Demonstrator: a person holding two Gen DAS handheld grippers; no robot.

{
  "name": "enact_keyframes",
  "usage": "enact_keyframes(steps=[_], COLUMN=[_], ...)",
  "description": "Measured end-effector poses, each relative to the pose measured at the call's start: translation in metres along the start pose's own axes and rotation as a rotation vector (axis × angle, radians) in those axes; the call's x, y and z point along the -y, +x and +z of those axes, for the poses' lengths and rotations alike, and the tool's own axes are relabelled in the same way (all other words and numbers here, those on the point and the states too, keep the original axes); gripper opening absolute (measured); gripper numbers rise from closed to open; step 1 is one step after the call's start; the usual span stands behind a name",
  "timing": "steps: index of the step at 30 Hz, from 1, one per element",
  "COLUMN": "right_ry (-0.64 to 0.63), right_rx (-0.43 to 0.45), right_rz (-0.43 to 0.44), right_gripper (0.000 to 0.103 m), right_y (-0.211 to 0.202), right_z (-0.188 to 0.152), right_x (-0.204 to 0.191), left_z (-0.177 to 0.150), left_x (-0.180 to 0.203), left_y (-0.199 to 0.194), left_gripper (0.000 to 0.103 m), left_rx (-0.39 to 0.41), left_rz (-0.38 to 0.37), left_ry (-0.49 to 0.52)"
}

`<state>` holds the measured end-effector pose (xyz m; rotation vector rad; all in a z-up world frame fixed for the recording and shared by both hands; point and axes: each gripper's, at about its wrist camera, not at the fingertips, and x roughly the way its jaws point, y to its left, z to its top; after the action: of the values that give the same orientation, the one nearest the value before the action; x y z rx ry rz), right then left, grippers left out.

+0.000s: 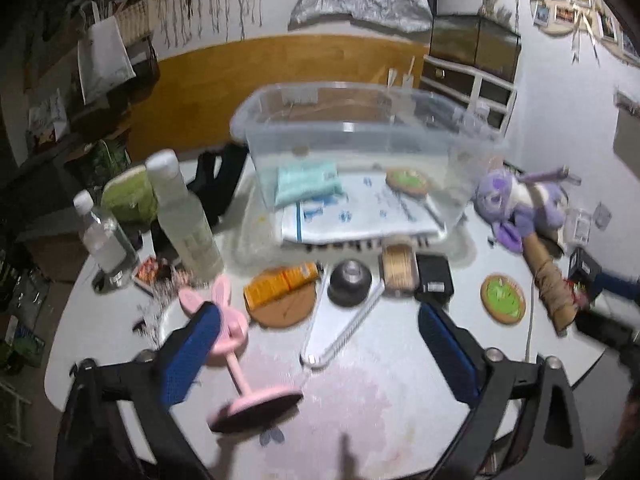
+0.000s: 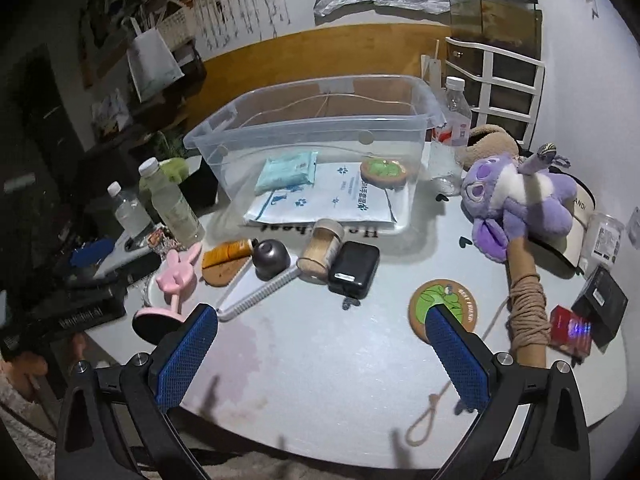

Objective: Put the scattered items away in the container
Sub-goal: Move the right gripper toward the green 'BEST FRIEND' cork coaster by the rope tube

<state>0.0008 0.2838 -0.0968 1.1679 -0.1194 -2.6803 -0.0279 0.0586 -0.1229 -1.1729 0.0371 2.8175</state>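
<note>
Both tools hover with fingers spread wide, holding nothing, above a cluttered white bench. The clear container sits at twelve o'clock, already holding a teal packet, a white envelope and a green coaster. The left tool frames a pink bunny stand at nine o'clock, blurred. Only the right tool view shows sharply the second coaster, the purple plush and the looped twine at three o'clock.

Our left gripper and right gripper share black angular frames. Their fingers wear blue textured pads. Silver screws sit at the joints.
</note>
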Motion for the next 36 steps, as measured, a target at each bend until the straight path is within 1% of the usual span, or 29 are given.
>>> enact_keyframes(steps=[2, 4, 5, 6, 7, 8, 9, 11, 12, 13, 15, 18, 23, 25, 29, 31, 32, 33, 35, 36], right_ry=[-0.008, -0.009, -0.005, -0.001, 0.007, 0.024, 0.046, 0.088, 0.110, 0.131, 0.174, 0.220, 0.306, 0.337, 0.397, 0.415, 0.422, 0.429, 0.434, 0.436], right_rx=[-0.017, -0.047, -0.058, -0.069, -0.076, -0.086, -0.097, -0.117, -0.125, -0.132, -0.146, -0.154, -0.138, -0.132, -0.121, -0.118, -0.117, -0.116, -0.118, -0.119], right_rz=[0.007, 0.005, -0.007, -0.019, -0.028, -0.041, -0.050, -0.069, -0.075, -0.081, -0.094, -0.132, -0.200, -0.226, -0.273, -0.286, -0.290, -0.294, -0.296, -0.296], right_gripper=[0.102, 0.092, 0.082, 0.074, 0.071, 0.061, 0.049, 0.038, 0.035, 0.034, 0.033, 0.033, 0.033, 0.033, 0.033, 0.033, 0.033, 0.033, 0.033, 0.033], right_y=[0.001, 0.003, 0.003, 0.003, 0.003, 0.002, 0.001, 0.000, -0.002, -0.004, -0.007, -0.015, -0.036, -0.044, -0.058, -0.062, -0.064, -0.065, -0.066, -0.066], right_z=[-0.002, -0.005, -0.007, -0.009, -0.010, -0.013, -0.016, -0.022, -0.026, -0.029, -0.036, -0.045, -0.059, -0.064, -0.074, -0.078, -0.079, -0.080, -0.082, -0.083], right_x=[0.007, 0.014, 0.019, 0.024, 0.029, 0.038, 0.047, 0.065, 0.072, 0.080, 0.095, 0.112, 0.137, 0.145, 0.160, 0.164, 0.166, 0.168, 0.169, 0.170], left_z=[-0.010, -0.016, -0.016, -0.015, -0.015, -0.014, -0.014, -0.012, -0.009, -0.006, 0.002, 0.012, 0.025, 0.026, 0.021, 0.016, 0.014, 0.011, 0.005, 0.002], left_x=[0.008, 0.019, 0.029, 0.038, 0.048, 0.058, 0.067, 0.087, 0.098, 0.109, 0.133, 0.170, 0.228, 0.252, 0.282, 0.293, 0.296, 0.297, 0.300, 0.301], left_y=[0.006, 0.013, 0.017, 0.022, 0.026, 0.030, 0.035, 0.044, 0.051, 0.058, 0.077, 0.107, 0.160, 0.176, 0.199, 0.211, 0.214, 0.214, 0.214, 0.214], left_gripper=[0.084, 0.084, 0.082, 0.080, 0.078, 0.073, 0.072, 0.072, 0.071, 0.070, 0.059, 0.059, 0.059, 0.059, 0.059, 0.066, 0.072, 0.077, 0.083, 0.083], left_rx=[-0.037, -0.059, -0.064, -0.068, -0.072, -0.076, -0.080, -0.088, -0.094, -0.100, -0.119, -0.159, -0.237, -0.260, -0.305, -0.334, -0.336, -0.326, -0.306, -0.296], left_rz=[-0.011, -0.035, -0.059, -0.084, -0.108, -0.132, -0.156, -0.205, -0.228, -0.252, -0.289, -0.337, -0.403, -0.420, -0.426, -0.408, -0.393, -0.374, -0.336, -0.317], left_ry=[0.004, 0.009, 0.023, 0.036, 0.050, 0.064, 0.077, 0.104, 0.119, 0.135, 0.177, 0.237, 0.343, 0.393, 0.447, 0.466, 0.475, 0.496, 0.537, 0.558])
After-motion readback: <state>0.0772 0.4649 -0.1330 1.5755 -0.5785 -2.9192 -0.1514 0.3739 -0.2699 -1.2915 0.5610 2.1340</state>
